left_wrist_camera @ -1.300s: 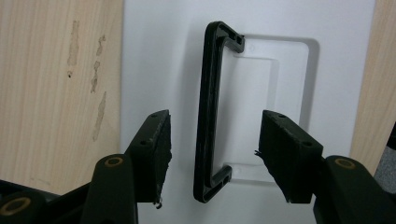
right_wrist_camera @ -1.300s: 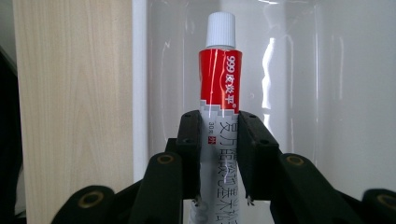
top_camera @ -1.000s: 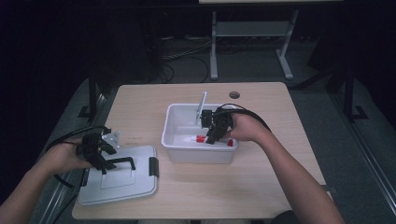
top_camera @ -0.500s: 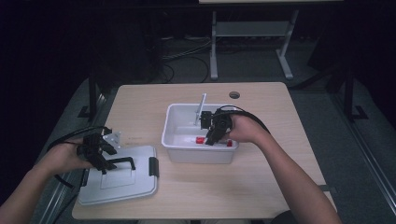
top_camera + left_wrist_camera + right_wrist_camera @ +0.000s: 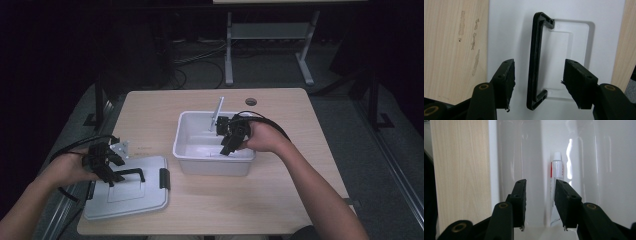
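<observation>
A dark room surrounds a pale wooden worktop (image 5: 280, 195), seen from above, with a metal stand on the floor beyond it. Near the middle of the worktop stands a white bin (image 5: 212, 161). At the left front corner lies its white lid (image 5: 127, 199), flat, with a black handle (image 5: 131, 173) on top and a black latch at its right edge. The person's left hand holds the left tongs (image 5: 111, 175) over the lid; in the left gripper view the tongs (image 5: 538, 83) stand open, one jaw on either side of the handle (image 5: 535, 62), with a gap on both sides and the pads not pressing on it. The right hand holds the right tongs (image 5: 226, 147) pointing down into the bin. In the right gripper view the tongs (image 5: 540, 203) are slightly apart and have just been opening; a white tube (image 5: 556, 182) with a red stripe and white cap lies on the bin's floor beyond the right jaw, which partly covers its lower end, and the jaws are not clamped on it.
</observation>
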Available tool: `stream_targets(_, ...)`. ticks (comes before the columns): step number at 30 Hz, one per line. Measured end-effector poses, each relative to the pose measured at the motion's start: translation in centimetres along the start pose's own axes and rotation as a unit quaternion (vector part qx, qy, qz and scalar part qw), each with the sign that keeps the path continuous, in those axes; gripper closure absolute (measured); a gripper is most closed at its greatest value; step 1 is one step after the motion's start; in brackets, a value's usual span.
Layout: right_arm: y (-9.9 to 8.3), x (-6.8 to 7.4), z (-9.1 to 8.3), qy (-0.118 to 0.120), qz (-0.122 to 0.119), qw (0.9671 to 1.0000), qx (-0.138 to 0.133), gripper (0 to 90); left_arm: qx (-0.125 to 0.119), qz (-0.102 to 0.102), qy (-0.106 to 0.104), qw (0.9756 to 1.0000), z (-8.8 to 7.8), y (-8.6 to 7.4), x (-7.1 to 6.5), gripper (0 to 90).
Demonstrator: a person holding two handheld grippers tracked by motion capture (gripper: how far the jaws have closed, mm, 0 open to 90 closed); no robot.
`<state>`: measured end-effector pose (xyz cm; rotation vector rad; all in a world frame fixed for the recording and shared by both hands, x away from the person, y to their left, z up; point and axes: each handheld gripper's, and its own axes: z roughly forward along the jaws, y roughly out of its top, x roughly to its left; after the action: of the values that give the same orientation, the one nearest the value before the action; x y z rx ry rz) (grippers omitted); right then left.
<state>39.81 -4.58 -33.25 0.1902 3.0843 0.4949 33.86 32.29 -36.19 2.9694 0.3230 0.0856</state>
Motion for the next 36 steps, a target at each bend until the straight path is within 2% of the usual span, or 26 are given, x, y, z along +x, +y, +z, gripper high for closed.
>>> stream_targets(11, -0.4, 1.4, -2.7, -0.014, -0.006, 0.9994, -0.029, 54.4, 0.002, 0.000, -0.001, 1.0000, -0.1, 0.3, 0.1, 41.5)
stream_targets(16, -0.6, 2.1, -3.3, -0.017, -0.010, 0.9993, -0.032, 52.6, 0.002, -0.001, -0.001, 1.0000, -0.1, 0.3, 0.1, 41.4)
stream_targets(22, -0.9, 3.1, -3.9, -0.019, -0.022, 0.9989, -0.037, 50.4, 0.003, -0.004, -0.003, 1.0000, 0.0, 0.3, 0.1, 41.4)
stream_targets(36, -2.7, 4.8, -4.6, -0.023, -0.015, 0.9984, -0.050, 45.1, 0.002, -0.008, 0.000, 1.0000, 0.0, 0.4, 0.1, 39.3)
